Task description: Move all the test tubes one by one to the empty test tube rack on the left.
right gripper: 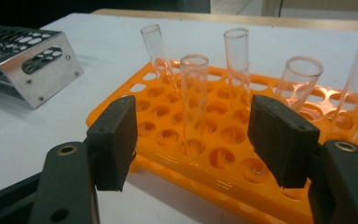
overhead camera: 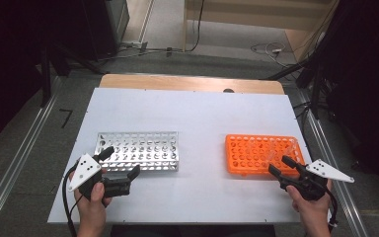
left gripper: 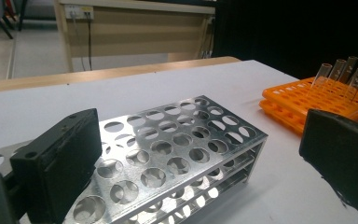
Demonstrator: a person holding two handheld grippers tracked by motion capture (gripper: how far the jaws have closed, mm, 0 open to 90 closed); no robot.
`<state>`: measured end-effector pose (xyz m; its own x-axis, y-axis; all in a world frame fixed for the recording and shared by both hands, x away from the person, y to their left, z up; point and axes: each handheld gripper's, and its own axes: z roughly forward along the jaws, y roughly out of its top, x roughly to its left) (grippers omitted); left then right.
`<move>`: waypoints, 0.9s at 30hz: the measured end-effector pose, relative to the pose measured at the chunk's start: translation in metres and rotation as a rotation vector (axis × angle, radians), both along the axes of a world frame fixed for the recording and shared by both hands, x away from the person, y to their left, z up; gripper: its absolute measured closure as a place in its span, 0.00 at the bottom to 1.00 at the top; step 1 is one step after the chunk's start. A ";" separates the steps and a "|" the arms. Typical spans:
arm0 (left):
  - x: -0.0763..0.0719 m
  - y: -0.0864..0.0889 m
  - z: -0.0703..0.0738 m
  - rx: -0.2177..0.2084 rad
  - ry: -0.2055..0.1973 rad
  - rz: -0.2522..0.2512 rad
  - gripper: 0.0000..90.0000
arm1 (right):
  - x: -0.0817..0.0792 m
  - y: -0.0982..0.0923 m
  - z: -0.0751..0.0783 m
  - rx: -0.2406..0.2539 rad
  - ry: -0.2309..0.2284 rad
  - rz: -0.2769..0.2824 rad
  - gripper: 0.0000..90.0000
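Observation:
A shiny metal tube rack [overhead camera: 138, 150] lies on the left of the white table, its holes empty. On the right lies an orange plastic rack [overhead camera: 256, 154] with several clear glass tubes [right gripper: 194, 93] standing in it. My left gripper [overhead camera: 121, 162] is at the metal rack's near left corner, jaws wide open and empty; in the left gripper view [left gripper: 200, 135] the metal rack [left gripper: 177, 154] lies just beyond them. My right gripper [overhead camera: 281, 166] is at the orange rack's near right edge. Its jaws [right gripper: 193, 135] are open, framing one upright tube without touching it.
The white table top [overhead camera: 197, 118] has a wooden edge [overhead camera: 192, 83] at the back. Metal rails [overhead camera: 15, 168] run along both sides on the floor. Cables lie on the floor beyond the table. Bare table separates the two racks.

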<state>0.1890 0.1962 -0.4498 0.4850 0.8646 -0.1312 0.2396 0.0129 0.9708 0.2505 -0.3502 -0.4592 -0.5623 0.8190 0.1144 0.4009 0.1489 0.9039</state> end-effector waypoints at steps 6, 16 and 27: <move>0.002 -0.005 -0.003 0.013 0.015 -0.016 0.00 | 0.005 0.010 -0.001 -0.035 0.019 -0.016 0.41; 0.003 -0.015 -0.005 0.028 0.032 -0.050 0.00 | 0.016 0.021 -0.008 -0.049 0.071 -0.057 0.66; 0.003 -0.022 -0.004 0.024 0.032 -0.072 0.00 | 0.023 0.028 -0.020 -0.108 0.084 -0.071 0.74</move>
<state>0.1919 0.1738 -0.4536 0.5421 0.8306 -0.1275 0.2699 -0.0284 0.9625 0.2731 -0.3219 -0.4795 -0.4944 0.8666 0.0677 0.4878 0.2122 0.8468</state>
